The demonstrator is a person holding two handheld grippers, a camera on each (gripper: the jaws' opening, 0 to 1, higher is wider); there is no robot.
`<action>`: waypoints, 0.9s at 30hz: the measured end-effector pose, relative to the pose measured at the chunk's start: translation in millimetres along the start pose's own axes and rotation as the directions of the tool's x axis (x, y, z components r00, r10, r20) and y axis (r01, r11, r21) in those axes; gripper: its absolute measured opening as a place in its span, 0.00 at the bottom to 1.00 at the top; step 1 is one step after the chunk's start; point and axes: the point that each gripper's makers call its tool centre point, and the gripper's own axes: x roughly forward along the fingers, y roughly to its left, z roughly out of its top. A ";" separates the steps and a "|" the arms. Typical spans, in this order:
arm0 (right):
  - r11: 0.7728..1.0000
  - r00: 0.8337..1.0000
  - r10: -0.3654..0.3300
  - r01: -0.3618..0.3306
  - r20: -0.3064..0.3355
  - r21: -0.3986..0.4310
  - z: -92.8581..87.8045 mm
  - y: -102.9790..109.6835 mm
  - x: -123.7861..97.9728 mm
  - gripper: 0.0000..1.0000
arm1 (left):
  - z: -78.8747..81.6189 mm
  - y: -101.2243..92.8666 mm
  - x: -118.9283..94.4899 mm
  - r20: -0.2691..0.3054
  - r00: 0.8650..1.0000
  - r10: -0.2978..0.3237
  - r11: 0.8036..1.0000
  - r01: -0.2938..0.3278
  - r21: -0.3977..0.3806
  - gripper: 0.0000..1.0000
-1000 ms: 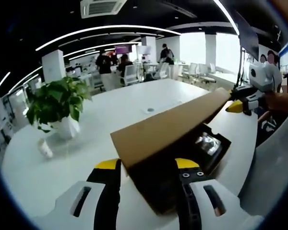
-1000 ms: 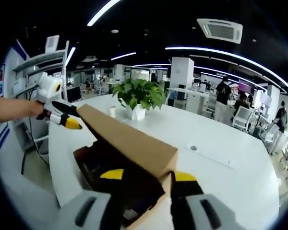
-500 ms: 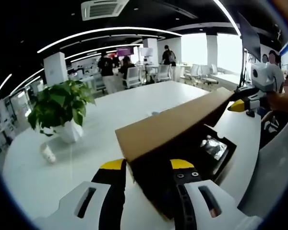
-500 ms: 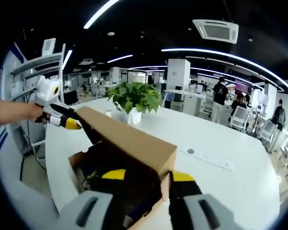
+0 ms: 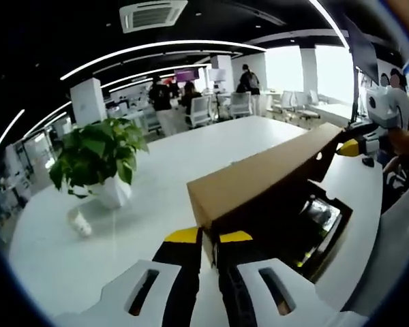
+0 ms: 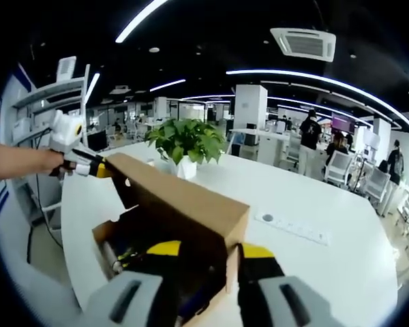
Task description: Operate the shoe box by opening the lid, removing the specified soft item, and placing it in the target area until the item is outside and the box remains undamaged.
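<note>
Box interior (image 5: 320,221) dark, contents indistinct; raised lid (image 6: 184,197) hides far side.

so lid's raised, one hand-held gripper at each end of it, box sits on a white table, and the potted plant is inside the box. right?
Not quite: the potted plant is not inside the box; it stands on the white table apart from it, as the left gripper view shows. The rest holds: the lid is raised, with the left hand-held gripper at one end and the right hand-held gripper at the other.
</note>
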 end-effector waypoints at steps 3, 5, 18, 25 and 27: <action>1.000 1.000 -0.002 0.002 0.004 0.001 1.2 -1.4 1.3 0.27 | 1.8 1.3 2.3 0.006 1.000 -0.001 1.000 0.002 -0.009 0.04; 1.000 1.000 -0.004 0.004 0.007 -0.001 2.0 -2.3 2.2 0.27 | 2.8 2.2 3.4 0.006 1.000 -0.001 1.000 0.001 -0.007 0.04; 0.999 0.999 -0.043 0.042 -0.030 -0.014 -15.9 -17.6 10.4 0.22 | 7.8 4.7 11.2 -0.003 1.000 -0.009 1.000 0.009 -0.007 0.03; 0.999 0.998 -0.039 0.039 -0.057 -0.009 -29.3 -19.2 10.9 0.21 | 10.5 7.6 15.2 -0.004 1.000 -0.002 1.000 0.002 -0.018 0.03; 0.999 0.997 -0.039 0.038 -0.070 -0.006 -34.7 -19.3 11.4 0.20 | 11.0 7.8 15.9 -0.005 1.000 0.000 1.000 0.000 -0.019 0.03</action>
